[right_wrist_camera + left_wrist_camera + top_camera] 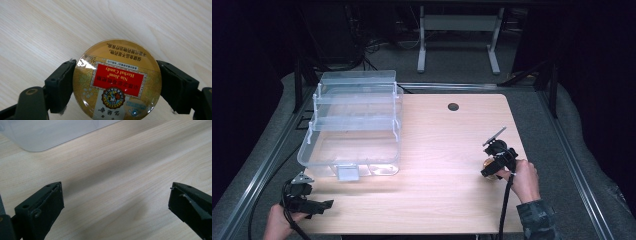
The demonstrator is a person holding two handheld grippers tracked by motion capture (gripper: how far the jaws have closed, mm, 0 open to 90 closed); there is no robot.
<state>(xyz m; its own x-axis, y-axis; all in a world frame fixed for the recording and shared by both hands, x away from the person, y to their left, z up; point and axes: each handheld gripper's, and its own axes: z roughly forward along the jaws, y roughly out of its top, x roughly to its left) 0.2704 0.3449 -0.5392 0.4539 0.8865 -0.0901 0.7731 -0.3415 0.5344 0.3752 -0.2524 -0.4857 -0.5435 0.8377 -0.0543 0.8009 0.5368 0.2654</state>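
A round gold candy tin (117,80) with a red label sits between the pads of my right gripper (117,82), which is shut on its sides. From above, that right gripper (492,165) hovers over the table's right part, the tin (488,162) just showing as a gold spot beneath it. My left gripper (324,205) rests at the front left corner of the table, its jaws wide apart. In the left gripper view the left gripper (116,200) holds nothing, only bare wood between the fingers.
A clear plastic tiered organiser box (354,125) stands open at the table's left; its corner (45,135) shows ahead of the left gripper. A cable hole (453,106) sits near the table's far edge. The wooden table (442,200) drops off to grey floor all around.
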